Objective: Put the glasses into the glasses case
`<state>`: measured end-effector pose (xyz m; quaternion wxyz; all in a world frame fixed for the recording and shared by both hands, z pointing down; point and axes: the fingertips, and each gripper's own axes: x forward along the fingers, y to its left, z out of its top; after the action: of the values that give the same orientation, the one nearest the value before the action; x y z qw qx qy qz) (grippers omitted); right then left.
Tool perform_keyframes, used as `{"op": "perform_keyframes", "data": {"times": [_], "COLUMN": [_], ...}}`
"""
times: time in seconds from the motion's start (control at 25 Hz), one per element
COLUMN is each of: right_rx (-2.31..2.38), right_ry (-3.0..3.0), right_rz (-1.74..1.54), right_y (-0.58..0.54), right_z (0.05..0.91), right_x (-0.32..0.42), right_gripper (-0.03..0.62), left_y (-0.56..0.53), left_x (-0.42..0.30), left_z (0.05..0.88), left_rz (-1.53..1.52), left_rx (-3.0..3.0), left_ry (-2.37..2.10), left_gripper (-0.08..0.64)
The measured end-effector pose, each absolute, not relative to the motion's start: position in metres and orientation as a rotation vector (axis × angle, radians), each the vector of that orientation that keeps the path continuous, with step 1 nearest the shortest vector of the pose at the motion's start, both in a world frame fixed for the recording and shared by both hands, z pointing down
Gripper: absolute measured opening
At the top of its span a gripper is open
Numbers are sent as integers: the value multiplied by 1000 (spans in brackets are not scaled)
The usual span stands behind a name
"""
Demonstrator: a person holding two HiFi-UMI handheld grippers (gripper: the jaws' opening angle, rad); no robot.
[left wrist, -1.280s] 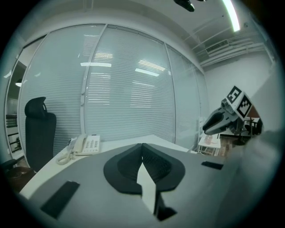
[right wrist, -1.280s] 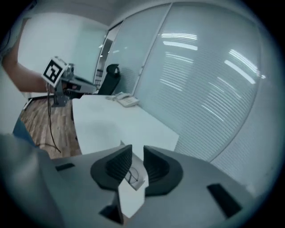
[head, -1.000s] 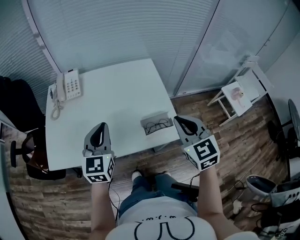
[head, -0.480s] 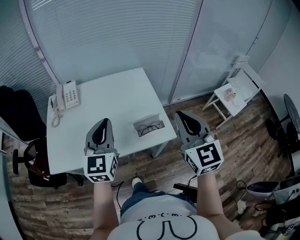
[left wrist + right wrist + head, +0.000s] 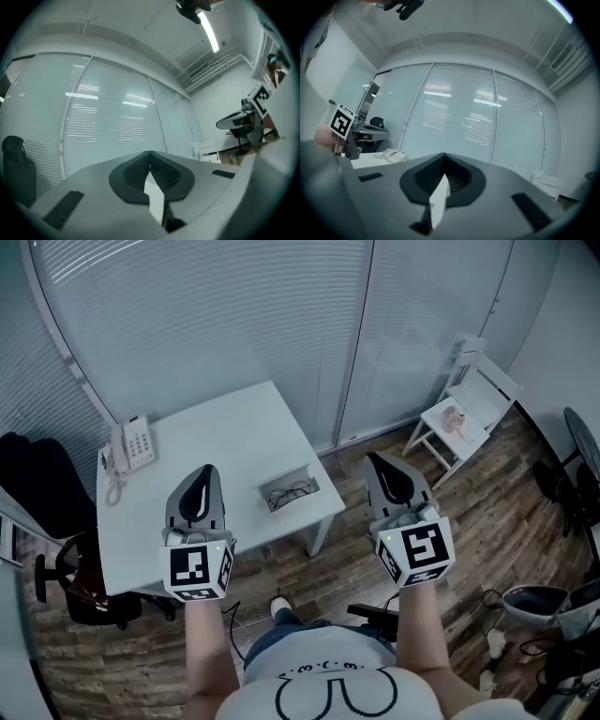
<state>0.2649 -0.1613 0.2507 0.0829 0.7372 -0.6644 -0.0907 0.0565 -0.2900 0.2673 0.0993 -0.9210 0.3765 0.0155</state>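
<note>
An open grey glasses case [image 5: 290, 491] lies near the right front corner of the white table [image 5: 225, 442], with dark-framed glasses [image 5: 292, 490] inside it. My left gripper [image 5: 205, 472] hangs high above the table's front, left of the case, its jaws shut and empty. My right gripper [image 5: 379, 460] is raised beyond the table's right edge, over the wooden floor, jaws shut on nothing. In the left gripper view the left gripper [image 5: 150, 153] points level at the blinds; in the right gripper view the right gripper [image 5: 443, 155] does the same.
A white desk phone [image 5: 129, 445] sits at the table's left edge. A black office chair [image 5: 42, 493] stands left of the table. A small white side table [image 5: 452, 423] stands at right on the wooden floor. Blinds cover the glass wall behind.
Both grippers have risen and levelled out, moving away from the table. The table and case now look smaller and farther below. The glasses stay in the case.
</note>
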Motion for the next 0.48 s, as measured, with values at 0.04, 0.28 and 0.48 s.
{"op": "perform_keyframes", "data": {"times": [0.04, 0.28, 0.48], "right_rx": [2208, 2222, 2205], "right_ry": [-1982, -1991, -2005], "right_rz": [-271, -289, -295], "right_y": [-159, -154, -152], "right_z": [250, 243, 244], "right_x": [266, 270, 266], "right_gripper": [11, 11, 11], "left_y": [-289, -284, -280], "left_x": [57, 59, 58], "left_z": [265, 257, 258], "left_rz": [50, 53, 46], "left_rx": [-2719, -2711, -2714], "left_ry": [1112, 1102, 1095], "left_gripper": [17, 17, 17]}}
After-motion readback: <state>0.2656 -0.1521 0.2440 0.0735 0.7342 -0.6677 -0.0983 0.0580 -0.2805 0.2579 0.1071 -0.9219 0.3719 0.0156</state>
